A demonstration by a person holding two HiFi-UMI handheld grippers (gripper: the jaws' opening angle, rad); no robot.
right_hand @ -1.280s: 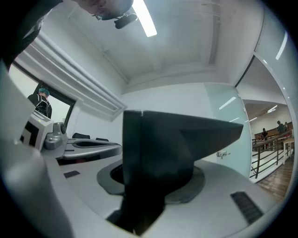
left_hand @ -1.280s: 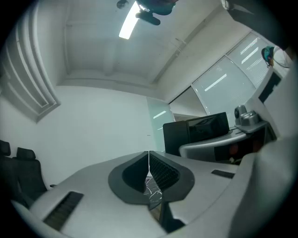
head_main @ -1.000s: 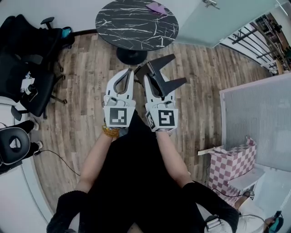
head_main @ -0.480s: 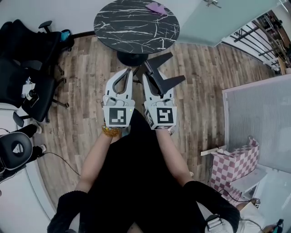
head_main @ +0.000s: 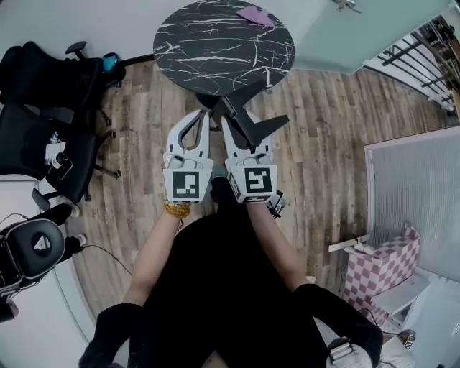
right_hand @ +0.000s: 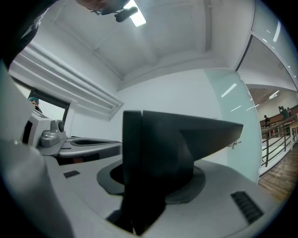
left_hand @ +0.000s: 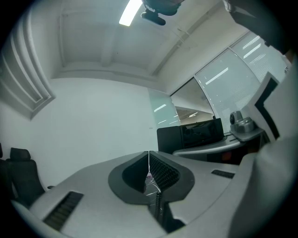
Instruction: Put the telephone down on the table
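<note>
Between the jaws of the right gripper (head_main: 244,131): black angular plastic telephone (head_main: 253,121), firmly clamped, held in the air short of the table.
At nine o'clock the left gripper (head_main: 202,116), clenched on nothing; at twelve o'clock the round black white-veined marble table (head_main: 208,43).

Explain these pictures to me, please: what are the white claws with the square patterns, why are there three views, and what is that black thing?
There is no robot here. A person holds a hand-worked two-jaw gripper in each hand, and the patterned cubes are part of them. The head view comes from a camera on the person's head, looking down at a wooden floor and a round dark marble table with a small purple item near its far edge. The other two views come from cameras riding on the grippers, looking along their jaws. The left gripper is closed with nothing in it. The right gripper is clamped on a black telephone, held in the air short of the table and not yet set down.
</note>
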